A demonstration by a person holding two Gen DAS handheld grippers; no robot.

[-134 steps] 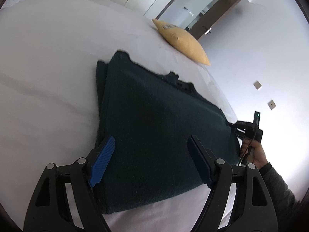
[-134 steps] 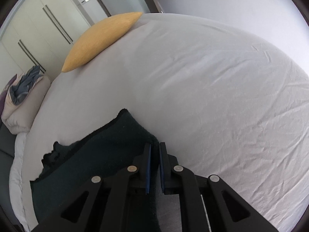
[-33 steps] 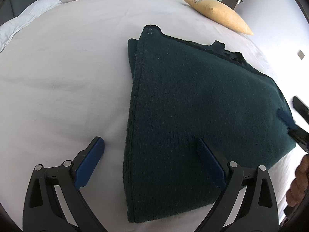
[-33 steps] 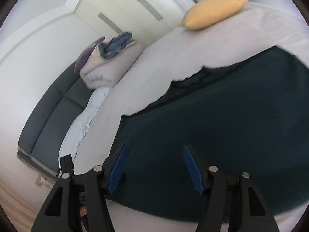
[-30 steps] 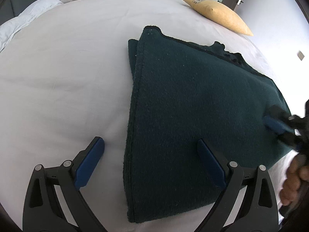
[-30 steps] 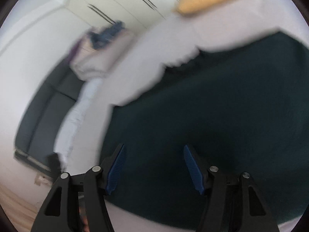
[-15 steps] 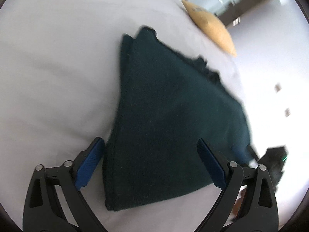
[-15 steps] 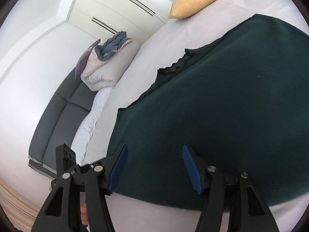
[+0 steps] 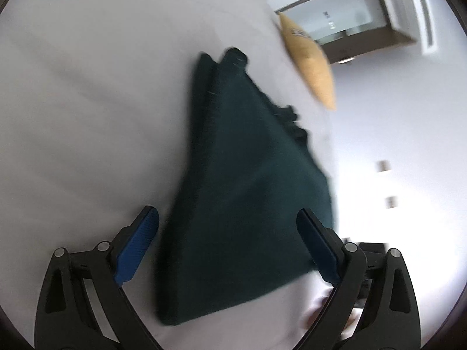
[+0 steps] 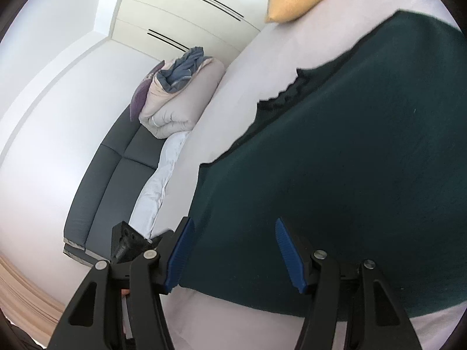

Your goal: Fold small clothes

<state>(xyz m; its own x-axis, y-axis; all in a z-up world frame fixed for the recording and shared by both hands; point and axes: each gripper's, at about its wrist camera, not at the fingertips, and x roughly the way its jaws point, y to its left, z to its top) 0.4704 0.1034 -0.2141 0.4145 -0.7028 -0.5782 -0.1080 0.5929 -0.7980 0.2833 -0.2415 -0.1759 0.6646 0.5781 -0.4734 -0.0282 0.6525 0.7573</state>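
Now | both claws wide; folded dark green garment (image 9: 245, 204) lies flat ahead of each

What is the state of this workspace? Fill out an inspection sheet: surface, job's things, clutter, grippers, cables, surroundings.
Surface: bed with a white sheet, lightly creased.
Job's things: one dark green garment, folded in layers, lying flat on the sheet.
Clutter: yellow pillow on the far part of the bed, apart from the garment.
Grippers: left hand-held gripper open, its fingers spanning the garment's near end, gripping nothing; right hand-held gripper open over the garment's near edge, gripping nothing.
Cables: nothing seen.
Surroundings: dark grey sofa with a rolled duvet on it, white wardrobe doors, wall sockets.
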